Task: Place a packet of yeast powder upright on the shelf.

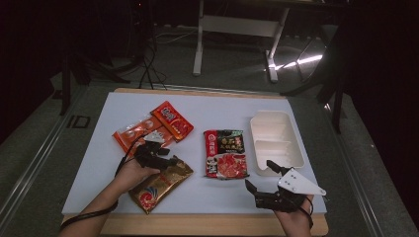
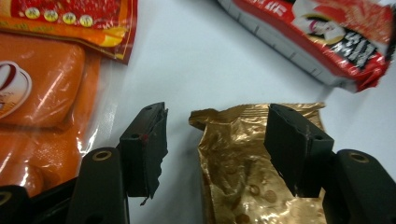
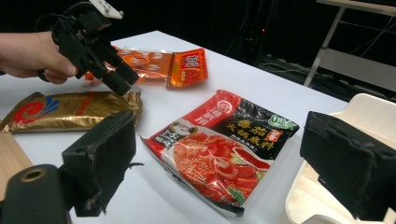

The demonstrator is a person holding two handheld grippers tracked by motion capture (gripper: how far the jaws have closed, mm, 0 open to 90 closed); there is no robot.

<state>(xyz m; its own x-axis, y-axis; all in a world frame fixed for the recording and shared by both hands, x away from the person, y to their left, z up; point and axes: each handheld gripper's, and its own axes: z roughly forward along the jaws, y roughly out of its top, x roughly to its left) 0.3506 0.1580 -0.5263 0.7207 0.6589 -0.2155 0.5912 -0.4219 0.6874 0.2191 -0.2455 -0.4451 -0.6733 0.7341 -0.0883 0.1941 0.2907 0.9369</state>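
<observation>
While the left tool (image 1: 165,160) hovers over the gold packet (image 2: 247,172) lying on the surface (image 1: 99,148) – jaws apart, straddling its end, not pressing – the right tool (image 1: 259,177) sits wide apart near the white tray (image 1: 274,131).

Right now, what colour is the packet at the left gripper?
Shiny gold packet, clearest in the left gripper view.

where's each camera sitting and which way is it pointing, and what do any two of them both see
High view: above the person's side, looking forward and down on the table; both forearms, left gripper, right gripper.
Left gripper view: on the left gripper, looking down past its jaws, which straddle the gold packet.
Right gripper view: on the right gripper, looking low across the table; own jaws open, red soup packet ahead.
Shared: the high and right gripper views both show the white tray.
</observation>
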